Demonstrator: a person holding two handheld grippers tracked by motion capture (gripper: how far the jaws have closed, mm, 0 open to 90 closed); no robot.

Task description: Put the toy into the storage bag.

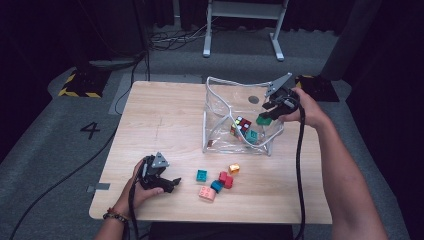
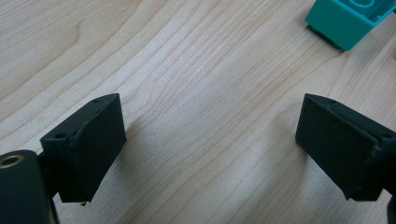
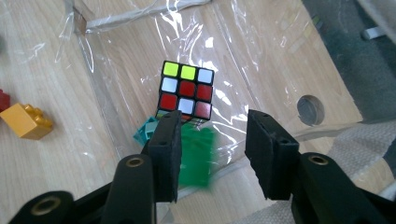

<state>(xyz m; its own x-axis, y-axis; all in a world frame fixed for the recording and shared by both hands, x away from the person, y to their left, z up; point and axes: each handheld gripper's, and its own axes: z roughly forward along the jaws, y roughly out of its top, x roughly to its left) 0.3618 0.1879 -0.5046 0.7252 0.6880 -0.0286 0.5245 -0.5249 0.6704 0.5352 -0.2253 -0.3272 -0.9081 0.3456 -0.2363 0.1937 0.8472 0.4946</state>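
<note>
The left gripper rests low on the near left part of the wooden table, jaws spread wide with only bare wood between them. Just ahead of it lies a teal brick, hollow side showing in the left gripper view. Close beside that sits a small cluster: a pink brick, a blue brick, a red brick and a gold brick, touching or nearly touching one another.

Farther back stands a clear plastic bag with white piping along its edges, its mouth held open upward. Inside on the bottom lie a colour cube with yellow, white and red squares on the face turned up, and a second teal brick just beside it.

The right gripper hangs over the right edge of the bag. The green brick is a solid green block, blurred in the right gripper view, lying against the inner face of one pad while the other pad stands clear of it with a gap, so the jaws are parted a little and not pinching it. It is above the cube and the teal brick in the bag. The crinkled plastic wall stands between the loose bricks and the bag's contents
</note>
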